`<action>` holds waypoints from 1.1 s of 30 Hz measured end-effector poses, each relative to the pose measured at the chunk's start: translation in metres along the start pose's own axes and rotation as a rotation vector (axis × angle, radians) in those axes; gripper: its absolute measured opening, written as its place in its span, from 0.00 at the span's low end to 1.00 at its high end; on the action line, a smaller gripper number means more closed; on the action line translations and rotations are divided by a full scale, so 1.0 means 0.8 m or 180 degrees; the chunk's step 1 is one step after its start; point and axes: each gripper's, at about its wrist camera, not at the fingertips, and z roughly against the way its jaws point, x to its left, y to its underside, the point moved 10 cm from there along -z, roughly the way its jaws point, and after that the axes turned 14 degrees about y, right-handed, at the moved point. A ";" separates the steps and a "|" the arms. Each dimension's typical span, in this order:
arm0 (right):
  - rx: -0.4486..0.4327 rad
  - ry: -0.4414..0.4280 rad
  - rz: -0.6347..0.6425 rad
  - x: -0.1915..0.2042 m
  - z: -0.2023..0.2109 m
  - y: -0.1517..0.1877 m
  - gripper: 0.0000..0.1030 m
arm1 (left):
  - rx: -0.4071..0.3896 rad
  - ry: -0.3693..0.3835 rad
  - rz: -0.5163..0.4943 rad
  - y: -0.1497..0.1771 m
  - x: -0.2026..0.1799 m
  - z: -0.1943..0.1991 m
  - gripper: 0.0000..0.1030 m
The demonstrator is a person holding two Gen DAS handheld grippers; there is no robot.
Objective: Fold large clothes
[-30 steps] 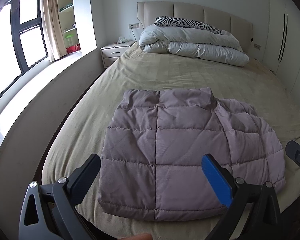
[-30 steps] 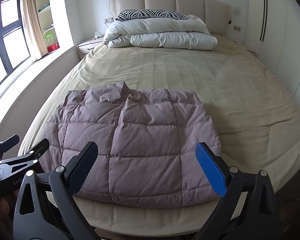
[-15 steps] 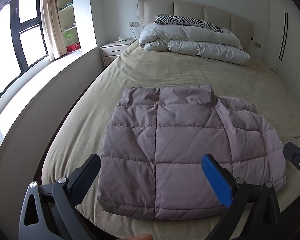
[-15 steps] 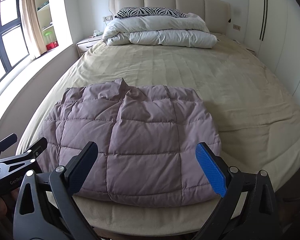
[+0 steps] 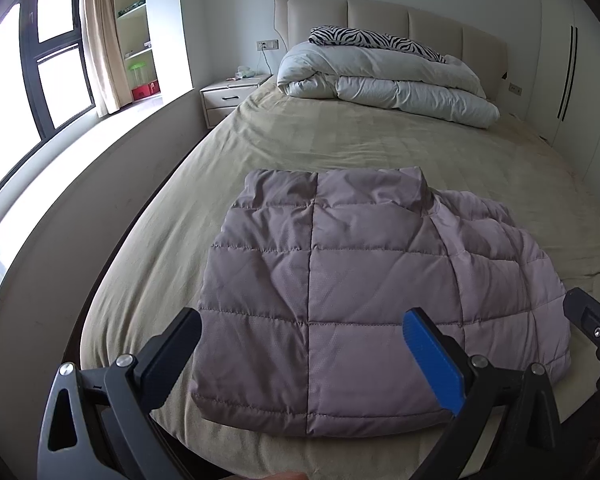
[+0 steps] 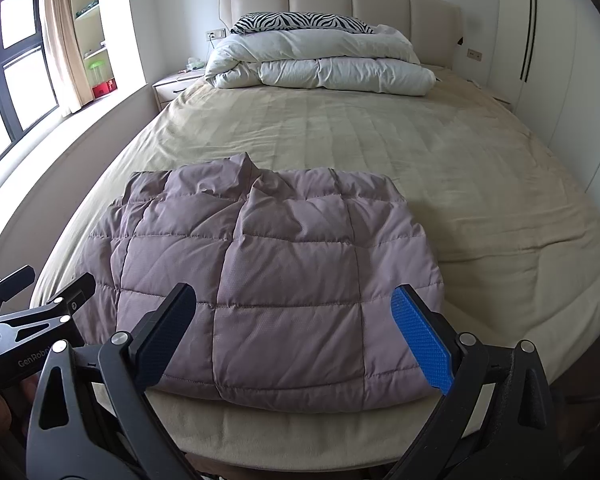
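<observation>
Folding is looking nearly done: we are hovering our left gripper [image 5: 302, 354] and right gripper [image 6: 294, 334], fingers spread and empty, over the mauve quilted jacket [image 6: 276, 280] lying as a compact bundle at the bed [image 6: 480, 200]'s foot edge.

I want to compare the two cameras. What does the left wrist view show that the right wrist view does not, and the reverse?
Only the left wrist view shows the left side wall of the jacket and the right gripper at its right edge.

Only the right wrist view shows the jacket's right edge on the sheet and the left gripper at its left edge, open.

Both show the folded jacket near the foot of the bed, the duvet, the striped pillow, and their own gripper open above the jacket.
</observation>
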 end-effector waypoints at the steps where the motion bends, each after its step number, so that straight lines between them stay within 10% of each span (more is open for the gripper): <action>1: -0.0002 -0.0003 -0.0002 0.000 0.000 0.000 0.97 | 0.0000 0.0001 -0.0001 0.000 0.000 0.000 1.00; 33: 0.0024 -0.0003 0.0007 0.002 -0.003 0.007 0.97 | 0.0024 0.0008 0.0006 0.002 0.003 -0.004 1.00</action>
